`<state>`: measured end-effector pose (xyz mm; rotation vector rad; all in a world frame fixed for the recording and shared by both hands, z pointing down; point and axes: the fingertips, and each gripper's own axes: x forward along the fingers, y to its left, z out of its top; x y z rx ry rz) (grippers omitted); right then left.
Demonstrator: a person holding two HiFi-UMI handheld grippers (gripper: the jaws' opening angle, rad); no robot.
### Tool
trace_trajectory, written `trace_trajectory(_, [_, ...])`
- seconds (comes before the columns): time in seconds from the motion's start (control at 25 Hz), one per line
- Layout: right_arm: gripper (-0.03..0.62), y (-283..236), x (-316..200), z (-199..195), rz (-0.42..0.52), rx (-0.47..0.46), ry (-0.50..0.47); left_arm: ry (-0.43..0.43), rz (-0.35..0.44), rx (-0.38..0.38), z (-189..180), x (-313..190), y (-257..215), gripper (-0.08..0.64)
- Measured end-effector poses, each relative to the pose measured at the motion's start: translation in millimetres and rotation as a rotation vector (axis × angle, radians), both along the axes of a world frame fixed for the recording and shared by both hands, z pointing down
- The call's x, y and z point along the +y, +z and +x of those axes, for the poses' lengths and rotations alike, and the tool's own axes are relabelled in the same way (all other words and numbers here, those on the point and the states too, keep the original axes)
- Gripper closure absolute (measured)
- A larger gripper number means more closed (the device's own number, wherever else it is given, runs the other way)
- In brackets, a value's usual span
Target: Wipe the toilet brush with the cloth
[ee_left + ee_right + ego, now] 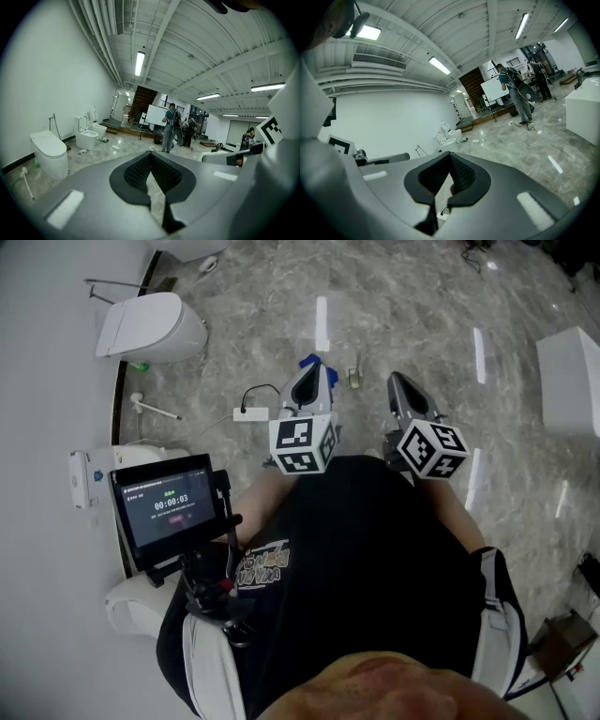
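Observation:
I hold both grippers side by side in front of my body, over the marble floor. My left gripper (314, 368) (151, 154) is shut, its jaws meeting at the tip with nothing between them. My right gripper (399, 382) (451, 155) is shut and empty too. A white long-handled thing, probably the toilet brush (156, 410) (26, 182), lies on the floor near a white toilet (150, 326) (49, 152), far left of both grippers. A bit of blue (308, 361) shows by the left gripper's tip; I cannot tell whether it is the cloth.
A white power strip (250, 413) with a black cable lies on the floor left of the left gripper. A screen (169, 505) hangs at my chest. Another toilet (127, 604) stands at lower left, a white block (572, 381) at right. People (169, 129) stand far off.

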<state>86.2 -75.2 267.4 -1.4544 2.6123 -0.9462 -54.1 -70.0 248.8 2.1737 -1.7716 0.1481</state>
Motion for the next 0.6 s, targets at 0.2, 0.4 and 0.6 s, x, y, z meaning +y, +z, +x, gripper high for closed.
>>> trace_trajectory(0.2, [0.592, -3, 1, 12, -0.006, 0.004, 0.040, 0.030, -0.001, 0.012, 10, -3, -3, 0.560])
trace_trajectory(0.4, [0.592, 1, 3, 6, -0.018, 0.002, 0.013, 0.009, -0.019, 0.019, 6, 3, 2, 0.560])
trace_trajectory(0.6, [0.592, 1, 3, 4, -0.019, 0.003, 0.002, 0.004, -0.010, 0.017, 5, 1, 2, 0.560])
